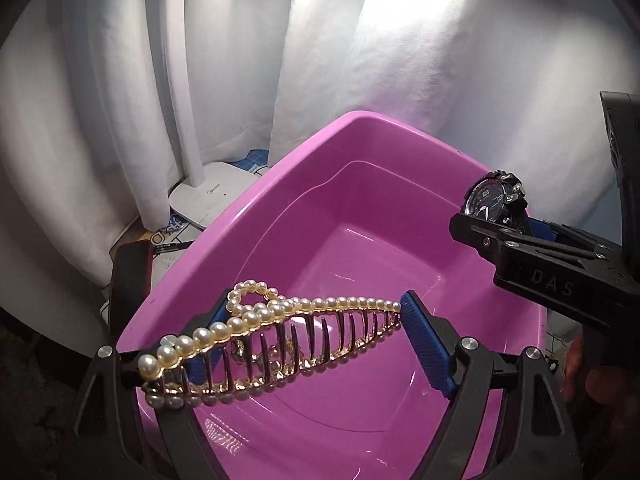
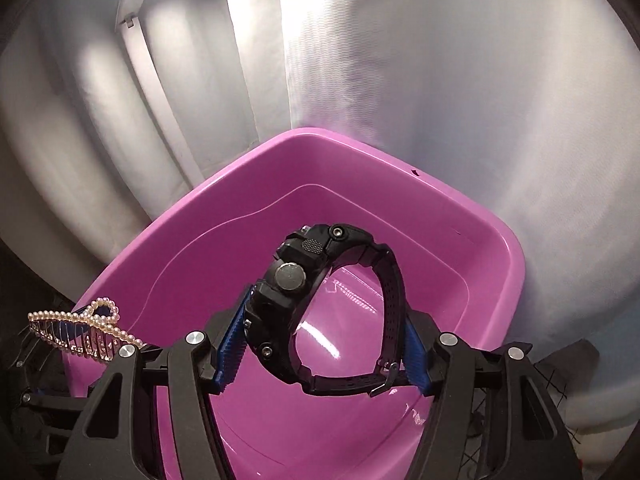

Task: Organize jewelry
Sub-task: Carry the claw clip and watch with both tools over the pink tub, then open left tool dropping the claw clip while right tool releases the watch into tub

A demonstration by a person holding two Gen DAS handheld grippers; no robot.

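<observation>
1. We clamp the pearl hair clip (image 1: 276, 336) lengthwise in our left gripper (image 1: 312, 340), above the pink basin's (image 1: 208, 252) near edge, ready for dropping
2. Our right gripper (image 2: 324, 344) grips the black watch (image 2: 316, 296) by case and strap, over the basin's middle

The pink tub (image 1: 224, 248) looked like smooth, glossy plastic; the hair clip (image 1: 280, 344) showed lustrous pearl beads on shiny gold-toned metal teeth; the watch (image 2: 320, 300) was matt black plastic or rubber, its strap perforated; the hand-held gripper pads (image 1: 426, 344) were ribbed blue; the backdrop curtain (image 1: 440, 80) was matt white cloth.
</observation>
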